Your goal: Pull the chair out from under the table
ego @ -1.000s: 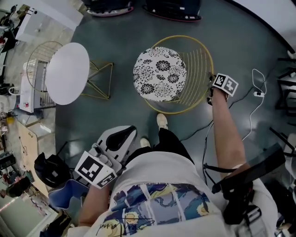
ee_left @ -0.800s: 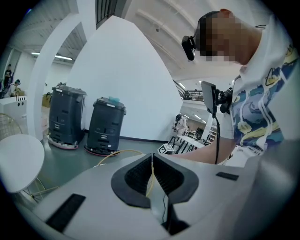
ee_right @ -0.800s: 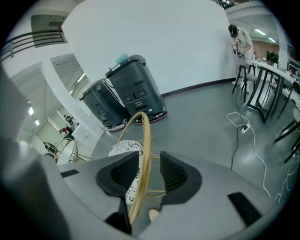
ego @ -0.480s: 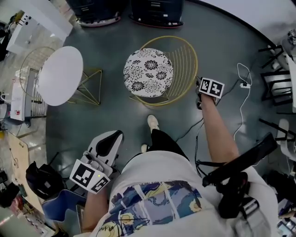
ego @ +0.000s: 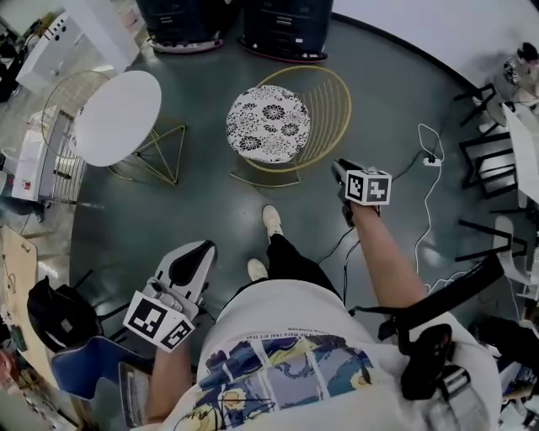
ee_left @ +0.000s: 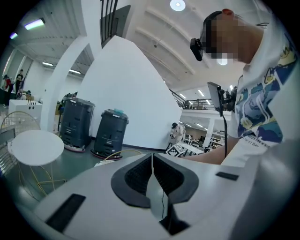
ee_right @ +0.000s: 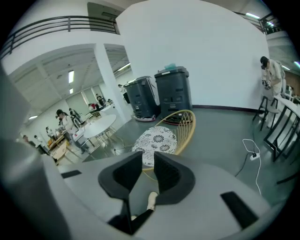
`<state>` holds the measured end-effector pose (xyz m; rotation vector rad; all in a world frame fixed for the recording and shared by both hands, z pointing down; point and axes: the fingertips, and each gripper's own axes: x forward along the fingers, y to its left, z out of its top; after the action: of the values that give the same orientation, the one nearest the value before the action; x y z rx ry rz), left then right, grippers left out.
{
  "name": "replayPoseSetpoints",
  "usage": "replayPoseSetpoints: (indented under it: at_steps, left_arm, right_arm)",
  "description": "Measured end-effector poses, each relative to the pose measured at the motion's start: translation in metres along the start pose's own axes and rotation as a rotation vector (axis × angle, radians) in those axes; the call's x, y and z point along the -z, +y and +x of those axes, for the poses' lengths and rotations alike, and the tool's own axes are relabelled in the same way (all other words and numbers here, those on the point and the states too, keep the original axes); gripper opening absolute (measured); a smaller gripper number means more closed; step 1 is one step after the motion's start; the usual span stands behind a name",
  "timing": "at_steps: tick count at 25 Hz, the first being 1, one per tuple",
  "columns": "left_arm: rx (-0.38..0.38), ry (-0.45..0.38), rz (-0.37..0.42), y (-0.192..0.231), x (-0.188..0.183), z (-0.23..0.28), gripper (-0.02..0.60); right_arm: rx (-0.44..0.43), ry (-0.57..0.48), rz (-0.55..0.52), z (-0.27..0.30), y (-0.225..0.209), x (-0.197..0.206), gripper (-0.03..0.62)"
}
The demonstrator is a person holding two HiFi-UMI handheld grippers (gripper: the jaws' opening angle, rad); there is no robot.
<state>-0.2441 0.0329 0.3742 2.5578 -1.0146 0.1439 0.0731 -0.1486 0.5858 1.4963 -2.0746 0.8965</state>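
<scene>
The chair (ego: 269, 122) has a gold wire back and a floral cushion. It stands on the grey floor to the right of the round white table (ego: 118, 118), apart from it. My right gripper (ego: 339, 168) hovers just right of the chair's wire back and does not touch it. Its jaws have just been closing, but a gap remains with nothing in it, and the cushion (ee_right: 157, 138) shows beyond them. My left gripper (ego: 203, 247) hangs low by the person's left side with its pads (ee_left: 140, 176) meeting and nothing held. The table (ee_left: 36, 147) lies off to its left.
Two dark wheeled bins (ego: 282, 25) stand by the white wall beyond the chair. A white cable with a plug strip (ego: 429, 158) lies on the floor at right, near black chair frames (ego: 488, 160). A second wire chair (ego: 59, 109) sits behind the table. The person's shoes (ego: 271, 220) are near the chair.
My right gripper has come off the chair's back rim and drawn back towards the person. The left gripper has shifted along with the person. The chair stays where it was beside the table.
</scene>
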Motion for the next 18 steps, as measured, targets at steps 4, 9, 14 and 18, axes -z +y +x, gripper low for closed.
replayPoseSetpoints:
  at_steps: [4, 9, 14, 18]
  left_arm:
    - [0.024, 0.007, -0.002, -0.015, 0.014, -0.014, 0.018]
    - [-0.002, 0.01, 0.01, -0.031, 0.018, -0.015, 0.018]
    - [-0.004, 0.012, 0.018, -0.053, 0.02, 0.001, 0.018]
    - [-0.013, 0.038, 0.007, -0.079, 0.031, 0.034, 0.018]
  right_arm:
    - [-0.075, 0.033, -0.074, -0.035, 0.046, 0.032, 0.033]
    - [-0.169, 0.063, -0.199, -0.068, 0.085, 0.04, 0.014]
    - [-0.283, 0.062, -0.337, -0.089, 0.114, 0.033, 0.011]
    - [-0.398, 0.035, -0.442, -0.115, 0.119, 0.027, 0.011]
